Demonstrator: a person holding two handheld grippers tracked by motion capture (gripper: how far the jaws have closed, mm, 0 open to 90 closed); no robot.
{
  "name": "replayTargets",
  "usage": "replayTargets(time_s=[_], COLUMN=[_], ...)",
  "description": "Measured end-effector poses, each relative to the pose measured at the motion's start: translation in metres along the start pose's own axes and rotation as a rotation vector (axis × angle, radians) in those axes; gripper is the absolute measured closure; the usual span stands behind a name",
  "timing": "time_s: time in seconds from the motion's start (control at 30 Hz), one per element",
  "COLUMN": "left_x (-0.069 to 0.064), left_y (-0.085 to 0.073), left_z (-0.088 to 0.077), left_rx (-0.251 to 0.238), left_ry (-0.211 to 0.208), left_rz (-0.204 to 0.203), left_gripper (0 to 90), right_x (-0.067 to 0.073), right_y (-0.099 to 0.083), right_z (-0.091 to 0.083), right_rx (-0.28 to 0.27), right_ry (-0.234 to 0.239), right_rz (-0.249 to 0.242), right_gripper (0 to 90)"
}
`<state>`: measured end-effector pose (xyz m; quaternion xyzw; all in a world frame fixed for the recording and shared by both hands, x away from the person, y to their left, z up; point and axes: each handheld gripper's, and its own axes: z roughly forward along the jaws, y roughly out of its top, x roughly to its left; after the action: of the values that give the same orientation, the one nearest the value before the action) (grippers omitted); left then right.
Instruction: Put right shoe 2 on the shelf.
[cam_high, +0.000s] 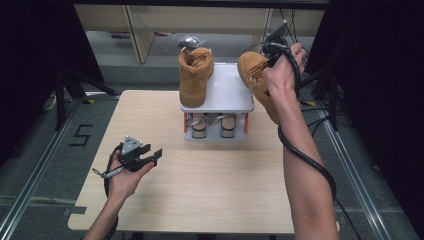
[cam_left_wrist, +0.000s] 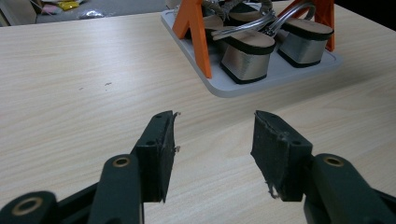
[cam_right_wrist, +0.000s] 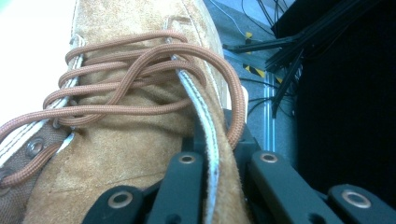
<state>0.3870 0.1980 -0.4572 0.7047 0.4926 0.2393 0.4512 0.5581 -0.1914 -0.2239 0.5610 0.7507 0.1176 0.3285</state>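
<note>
A tan suede boot (cam_high: 194, 75) stands upright on the left of the grey rack's top shelf (cam_high: 227, 92). A second tan boot (cam_high: 257, 80) hangs tilted in the air off the shelf's right edge, toe down toward me. My right gripper (cam_high: 272, 52) is shut on its collar. In the right gripper view the jaws (cam_right_wrist: 215, 154) pinch the white-lined edge of that boot (cam_right_wrist: 116, 140) beside the brown laces (cam_right_wrist: 140, 70). My left gripper (cam_high: 155, 155) hovers open over the table's left front, nothing between its pads (cam_left_wrist: 212, 140).
A pair of silver-heeled sandals (cam_high: 214, 125) sits on the rack's lower tray (cam_left_wrist: 280, 79) between orange posts (cam_left_wrist: 196, 32). The wooden table (cam_high: 200, 185) spreads in front of the rack. Cables and dark frames (cam_high: 325, 75) crowd the right side.
</note>
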Motion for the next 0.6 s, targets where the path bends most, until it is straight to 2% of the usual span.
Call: replayTargets(time_s=[0.1, 0.13, 0.17, 0.6], left_x=[0.000, 0.000, 0.000, -0.001], left_y=[0.000, 0.000, 0.000, -0.001], left_z=[0.000, 0.000, 0.000, 0.001], left_rx=[-0.007, -0.007, -0.007, -0.003], left_ry=[-0.001, 0.000, -0.001, -0.009], left_rz=[-0.002, -0.001, -0.001, 0.002], left_gripper=[48.3, 48.3, 48.3, 48.3], right_x=[0.003, 0.003, 0.004, 0.014], right_y=[0.003, 0.004, 0.005, 0.023], right_z=[0.001, 0.001, 0.001, -0.001], right_rx=[0.002, 0.001, 0.003, -0.006], right_ry=[0.002, 0.003, 0.004, 0.008], right_rz=[0.015, -0.002, 0.011, -0.010], right_gripper=[86.1, 86.1, 86.1, 86.1])
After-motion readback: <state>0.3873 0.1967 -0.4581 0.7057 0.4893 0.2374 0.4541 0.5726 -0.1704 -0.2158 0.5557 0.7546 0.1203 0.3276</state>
